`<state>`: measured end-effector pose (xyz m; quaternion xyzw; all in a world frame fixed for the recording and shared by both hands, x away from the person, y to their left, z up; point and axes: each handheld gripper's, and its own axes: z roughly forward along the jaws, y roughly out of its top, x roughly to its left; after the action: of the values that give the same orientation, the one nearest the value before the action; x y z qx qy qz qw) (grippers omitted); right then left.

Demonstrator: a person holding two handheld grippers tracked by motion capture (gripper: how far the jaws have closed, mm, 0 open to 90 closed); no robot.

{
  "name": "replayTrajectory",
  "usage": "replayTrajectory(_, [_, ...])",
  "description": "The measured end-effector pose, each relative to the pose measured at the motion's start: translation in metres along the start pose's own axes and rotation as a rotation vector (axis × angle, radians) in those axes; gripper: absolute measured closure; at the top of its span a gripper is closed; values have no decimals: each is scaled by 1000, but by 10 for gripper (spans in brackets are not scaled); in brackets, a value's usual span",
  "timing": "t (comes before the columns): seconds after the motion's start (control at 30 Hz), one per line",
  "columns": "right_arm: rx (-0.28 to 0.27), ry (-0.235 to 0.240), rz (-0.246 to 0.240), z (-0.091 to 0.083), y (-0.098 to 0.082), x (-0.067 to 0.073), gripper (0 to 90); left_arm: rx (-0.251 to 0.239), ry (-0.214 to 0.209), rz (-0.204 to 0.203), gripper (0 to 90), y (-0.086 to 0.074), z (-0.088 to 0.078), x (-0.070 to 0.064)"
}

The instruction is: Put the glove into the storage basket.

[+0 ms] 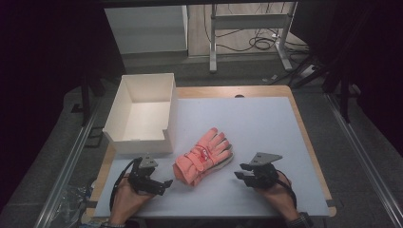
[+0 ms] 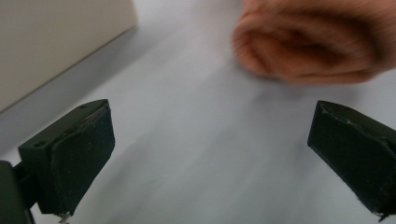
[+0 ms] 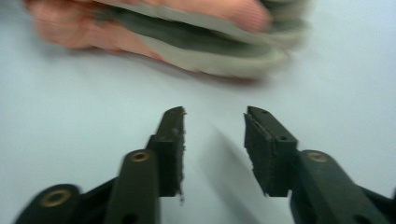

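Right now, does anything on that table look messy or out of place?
Nothing stands out. The pink gloves lie stacked at a slant on the mat, beside the empty white box. Both grippers, left and right, are open, apart from them.

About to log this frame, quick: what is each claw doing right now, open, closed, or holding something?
Left claw: open wide, empty, beside the pink gloves.
Right claw: partly open, empty, clear of the gloves.

Probably a lab: dim room, metal-framed bench [image 1: 247, 28], loose floor cables [image 1: 259, 42].
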<state>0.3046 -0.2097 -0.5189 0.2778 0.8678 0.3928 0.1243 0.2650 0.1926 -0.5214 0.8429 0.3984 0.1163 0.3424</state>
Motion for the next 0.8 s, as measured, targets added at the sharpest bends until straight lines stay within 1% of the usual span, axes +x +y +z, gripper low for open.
replayTrajectory(0.07, [4,-43,12,-5,-6,-9,498,-5,-17,9,2,6,-7,-5])
replayTrajectory(0.1, [4,-43,12,-5,-6,-9,498,-5,-17,9,0,6,-7,-5])
replayTrajectory(0.13, [25,-72,33,-10,-12,-20,426,0,-35,27,0,12,-12,-10])
replayTrajectory(0.2, [37,-100,42,-13,-16,-27,387,5,-40,47,0,18,-17,-16])
replayTrajectory(0.23, [40,-117,45,-16,-19,-32,369,5,-40,47,0,18,-17,-16])
replayTrajectory(0.27, [42,-134,61,-19,-22,-37,345,6,-49,58,0,26,-22,-22])
replayTrajectory(0.37, [45,-164,83,-24,-27,-47,302,6,-74,69,0,36,-25,-26])
replayTrajectory(0.47, [55,-172,95,-25,-33,-54,282,13,-65,90,0,49,-26,-31])
replayTrajectory(0.5, [38,-163,105,-25,-35,-55,282,12,-66,94,0,53,-25,-32])
replayTrajectory(0.57, [38,-157,104,-25,-35,-56,277,16,-69,107,0,63,-22,-35])
replayTrajectory(0.6, [40,-156,96,-25,-35,-56,273,19,-68,120,0,68,-19,-37])
replayTrajectory(0.67, [42,-149,89,-25,-35,-56,261,23,-72,131,0,77,-12,-40])
replayTrajectory(0.7, [40,-144,92,-25,-35,-57,257,27,-75,140,0,82,-9,-41])
replayTrajectory(0.73, [37,-140,98,-25,-35,-57,257,30,-76,141,0,86,-5,-43])
replayTrajectory(0.8, [33,-132,105,-26,-36,-58,257,45,-72,151,0,95,3,-45])
